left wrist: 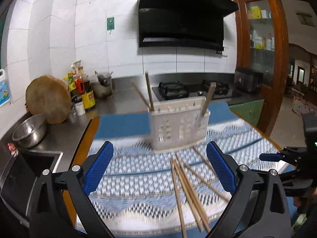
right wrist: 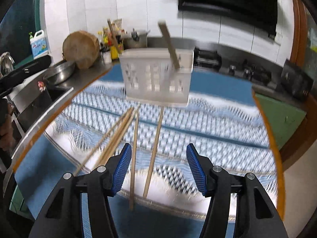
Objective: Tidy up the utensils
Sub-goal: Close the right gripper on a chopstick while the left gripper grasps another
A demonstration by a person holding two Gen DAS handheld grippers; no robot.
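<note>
A white slotted utensil basket (left wrist: 178, 125) stands on the blue patterned cloth (left wrist: 134, 170), with wooden chopsticks (left wrist: 149, 91) upright in it. Several loose wooden chopsticks (left wrist: 188, 186) lie on the cloth in front of it. My left gripper (left wrist: 159, 170) is open and empty above the cloth, the loose chopsticks near its right finger. In the right wrist view the basket (right wrist: 156, 77) is ahead. My right gripper (right wrist: 158, 168) is open and empty, low over the cloth, with two loose chopsticks (right wrist: 153, 150) lying between its fingers and more (right wrist: 113, 138) to the left.
Steel counter to the left holds a metal bowl (left wrist: 29, 130), a round wooden board (left wrist: 48, 99), sauce bottles (left wrist: 88, 97) and a sink (left wrist: 29, 170). A gas hob (left wrist: 196, 91) and black hood (left wrist: 182, 19) are behind the basket. The right gripper shows at the left view's right edge (left wrist: 277, 156).
</note>
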